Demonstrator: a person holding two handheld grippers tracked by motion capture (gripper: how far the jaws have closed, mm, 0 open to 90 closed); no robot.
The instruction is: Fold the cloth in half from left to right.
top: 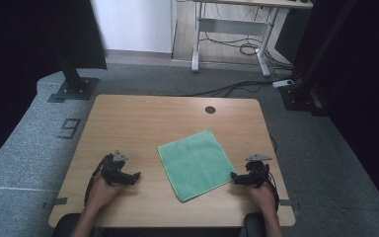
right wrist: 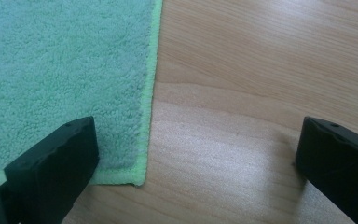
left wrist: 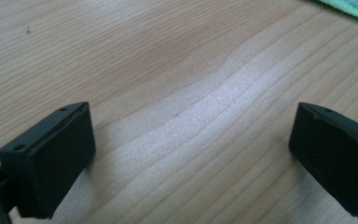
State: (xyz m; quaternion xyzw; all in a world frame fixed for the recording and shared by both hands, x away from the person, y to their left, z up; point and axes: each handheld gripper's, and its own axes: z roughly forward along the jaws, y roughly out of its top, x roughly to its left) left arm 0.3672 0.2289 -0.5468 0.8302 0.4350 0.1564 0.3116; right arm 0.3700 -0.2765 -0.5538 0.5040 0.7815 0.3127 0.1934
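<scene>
Lying flat on the wooden surface (top: 143, 118), a green cloth (top: 196, 163) sits right of centre, turned so that its corners point toward the edges of the surface. The right gripper (top: 235, 177) rests low at the cloth's right-hand corner, held in the person's right hand (top: 262, 193). In the right gripper view its jaws stand wide apart with nothing between them but cloth and bare wood: one jaw lies over the cloth (right wrist: 60, 70) close to its corner, and the other is over the wood (right wrist: 261, 60), with the bright green hem running up between them. The left gripper (top: 134, 176) sits on the surface to the left of the cloth, well apart from it, in the person's left hand (top: 101, 191). In the left gripper view its jaws are also spread wide over bare wood grain (left wrist: 168, 93), and a sliver of the cloth (left wrist: 354, 7) shows at the upper right corner.
</scene>
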